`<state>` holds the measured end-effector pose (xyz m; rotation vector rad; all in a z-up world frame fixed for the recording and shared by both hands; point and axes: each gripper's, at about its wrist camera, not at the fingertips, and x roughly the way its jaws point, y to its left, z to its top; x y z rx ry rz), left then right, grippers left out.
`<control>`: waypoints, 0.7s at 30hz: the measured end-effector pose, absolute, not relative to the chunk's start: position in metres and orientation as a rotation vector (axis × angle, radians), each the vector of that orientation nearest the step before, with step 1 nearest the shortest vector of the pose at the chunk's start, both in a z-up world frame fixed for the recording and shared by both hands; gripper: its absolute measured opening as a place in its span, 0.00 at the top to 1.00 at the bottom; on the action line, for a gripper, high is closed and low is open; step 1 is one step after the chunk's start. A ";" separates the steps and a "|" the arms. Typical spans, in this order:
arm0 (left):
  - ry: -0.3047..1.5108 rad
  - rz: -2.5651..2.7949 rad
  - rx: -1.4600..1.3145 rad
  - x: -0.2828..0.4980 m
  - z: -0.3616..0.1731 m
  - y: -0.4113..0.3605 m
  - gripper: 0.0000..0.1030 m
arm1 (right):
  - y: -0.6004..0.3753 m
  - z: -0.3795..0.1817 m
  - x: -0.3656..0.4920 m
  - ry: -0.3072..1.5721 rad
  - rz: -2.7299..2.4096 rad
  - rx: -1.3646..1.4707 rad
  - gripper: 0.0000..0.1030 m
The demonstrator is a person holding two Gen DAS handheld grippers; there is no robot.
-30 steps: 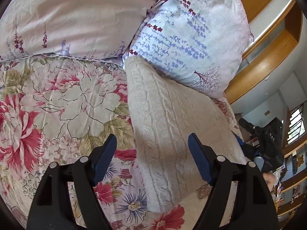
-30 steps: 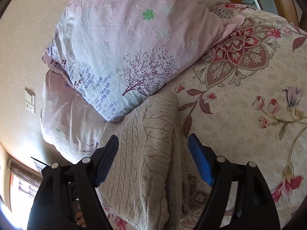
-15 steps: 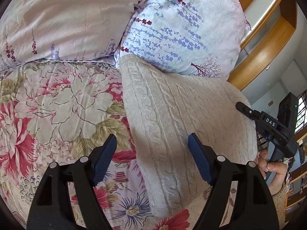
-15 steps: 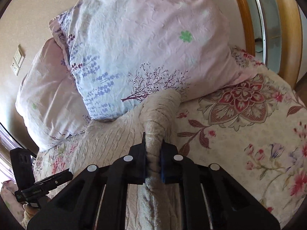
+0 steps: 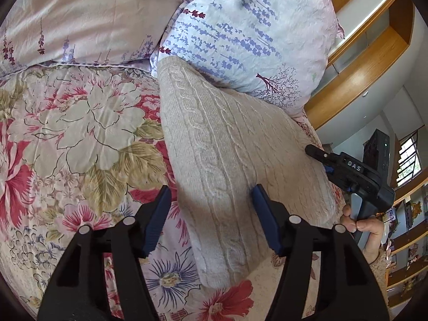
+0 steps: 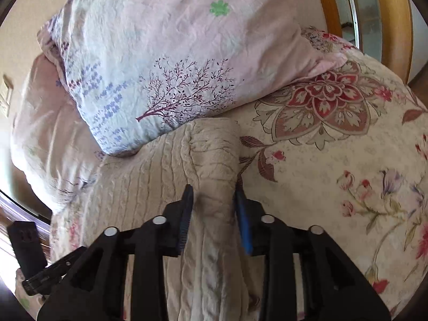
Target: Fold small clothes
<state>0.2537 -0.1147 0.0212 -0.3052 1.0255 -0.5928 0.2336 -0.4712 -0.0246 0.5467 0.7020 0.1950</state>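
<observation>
A folded cream cable-knit sweater lies on the floral bedspread, its far end against a lavender-print pillow. My left gripper is open, its blue pads straddling the sweater's near left part. My right gripper has its jaws partly apart around the thick folded edge of the sweater, with the knit bunched between the pads. The right gripper also shows in the left wrist view at the sweater's right edge.
Two pillows lean at the head of the bed. A wooden bed frame runs along the right side. Wooden shelves and a window stand beyond the bed. The bedspread extends right of the sweater.
The right gripper shut tight on the sweater's folded edge half a second ago, and its jaws are now wider apart around it. The left gripper moved closer over the sweater.
</observation>
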 end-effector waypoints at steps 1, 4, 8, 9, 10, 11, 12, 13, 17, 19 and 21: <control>1.032 -0.598 -0.312 0.251 0.021 -0.113 0.45 | -0.475 -0.026 0.223 0.696 0.213 0.569 0.63; 1.050 -0.604 -0.332 0.245 0.020 -0.109 0.46 | -0.483 -0.034 0.195 0.700 0.255 0.611 0.63; 1.067 -0.608 -0.346 0.238 0.018 -0.108 0.50 | -0.486 -0.051 0.171 0.721 0.294 0.652 0.64; 1.069 -0.607 -0.346 0.236 0.017 -0.109 0.53 | -0.484 -0.054 0.167 0.724 0.301 0.654 0.77; 1.069 -0.610 -0.347 0.235 0.017 -0.110 0.59 | -0.482 -0.057 0.165 0.724 0.314 0.647 0.84; 1.070 -0.612 -0.346 0.234 0.016 -0.111 0.64 | -0.479 -0.058 0.165 0.721 0.308 0.626 0.87; 1.068 -0.608 -0.339 0.234 0.017 -0.113 0.66 | -0.477 -0.055 0.163 0.706 0.292 0.605 0.89; 1.061 -0.605 -0.331 0.233 0.018 -0.113 0.72 | -0.476 -0.050 0.161 0.686 0.288 0.591 0.89; 1.042 -0.598 -0.314 0.228 0.021 -0.113 0.78 | -0.473 -0.027 0.151 0.607 0.256 0.513 0.90; 1.041 -0.591 -0.302 0.227 0.020 -0.113 0.78 | -0.468 -0.031 0.153 0.644 0.222 0.465 0.90; 1.041 -0.581 -0.280 0.225 0.018 -0.114 0.78 | -0.465 -0.043 0.156 0.693 0.190 0.439 0.90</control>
